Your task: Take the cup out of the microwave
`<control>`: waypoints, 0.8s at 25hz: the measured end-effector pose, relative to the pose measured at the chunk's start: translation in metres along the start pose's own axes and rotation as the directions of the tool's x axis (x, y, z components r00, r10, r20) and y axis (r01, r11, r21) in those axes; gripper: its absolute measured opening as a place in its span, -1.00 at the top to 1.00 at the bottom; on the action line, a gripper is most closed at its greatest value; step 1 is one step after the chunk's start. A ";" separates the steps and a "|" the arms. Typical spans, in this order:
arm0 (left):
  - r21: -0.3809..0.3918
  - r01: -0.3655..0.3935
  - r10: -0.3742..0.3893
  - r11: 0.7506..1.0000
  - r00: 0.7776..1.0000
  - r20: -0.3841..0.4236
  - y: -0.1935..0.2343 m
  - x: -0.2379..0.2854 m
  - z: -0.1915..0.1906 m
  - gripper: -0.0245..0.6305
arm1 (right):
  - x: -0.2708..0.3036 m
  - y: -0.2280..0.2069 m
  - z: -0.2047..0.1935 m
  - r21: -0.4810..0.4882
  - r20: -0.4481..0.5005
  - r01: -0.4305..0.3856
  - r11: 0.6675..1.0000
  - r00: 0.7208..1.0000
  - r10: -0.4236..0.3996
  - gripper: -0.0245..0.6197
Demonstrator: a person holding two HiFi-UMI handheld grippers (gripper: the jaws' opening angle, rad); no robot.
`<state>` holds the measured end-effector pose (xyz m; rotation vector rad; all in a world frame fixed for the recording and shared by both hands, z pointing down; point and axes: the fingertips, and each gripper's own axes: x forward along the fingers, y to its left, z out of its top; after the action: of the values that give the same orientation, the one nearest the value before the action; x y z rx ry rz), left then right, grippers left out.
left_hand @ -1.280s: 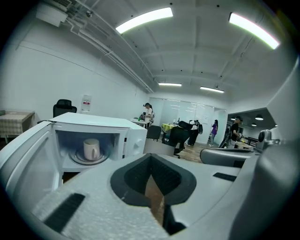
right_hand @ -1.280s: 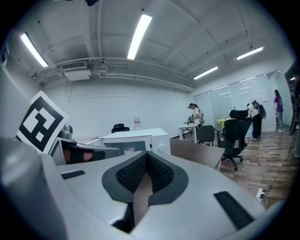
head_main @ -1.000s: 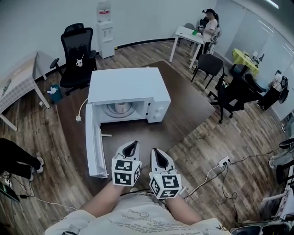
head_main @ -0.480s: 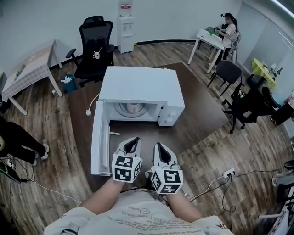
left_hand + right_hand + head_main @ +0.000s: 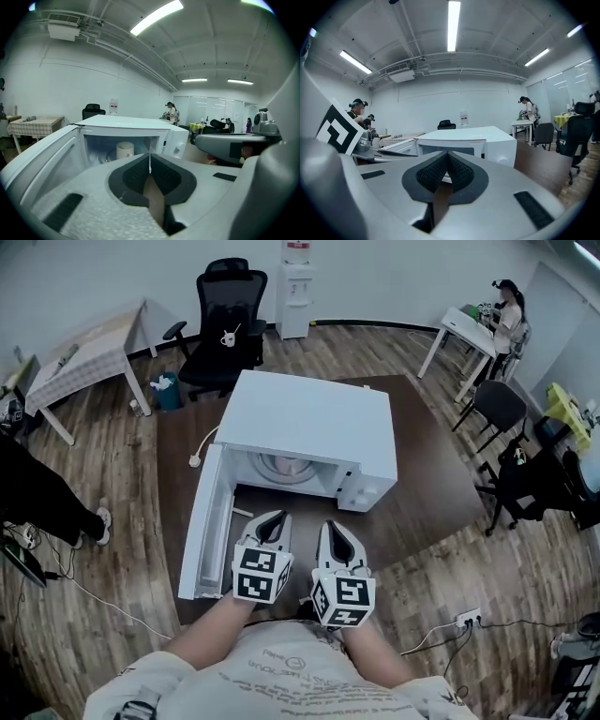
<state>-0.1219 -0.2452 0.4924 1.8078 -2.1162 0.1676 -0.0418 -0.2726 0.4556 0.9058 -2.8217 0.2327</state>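
Though door (image 5: 208,526) stands open, cup (image 5: 124,150) sits in microwave (image 5: 314,423), ungrasped. Left tool (image 5: 272,523), right tool (image 5: 334,531): pressed together, empty, outside.

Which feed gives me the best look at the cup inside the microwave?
The left gripper view: the cup stands plainly in the open microwave, seen straight through the doorway. The head view catches only a rounded glimpse of it under the roof. In the right gripper view it cannot be made out.
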 end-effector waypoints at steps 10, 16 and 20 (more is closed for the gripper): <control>-0.013 -0.088 0.088 0.996 0.996 0.030 0.016 0.039 -0.001 0.90 | 0.044 -0.017 0.000 -0.015 -0.041 -0.102 0.995 0.994 0.101 0.88; -0.030 -0.124 0.125 0.992 0.992 0.029 0.026 0.058 -0.001 0.90 | 0.063 -0.023 -0.001 -0.022 -0.064 -0.149 0.989 0.987 0.147 0.88; -0.050 -0.126 0.127 0.991 0.992 0.016 0.030 0.074 -0.010 0.87 | 0.069 -0.030 -0.004 -0.023 -0.080 -0.164 0.986 0.984 0.162 0.88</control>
<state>-0.1583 -0.3056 0.5302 1.6549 -2.2299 0.1293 -0.0793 -0.3342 0.4768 0.6453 -2.8204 0.2412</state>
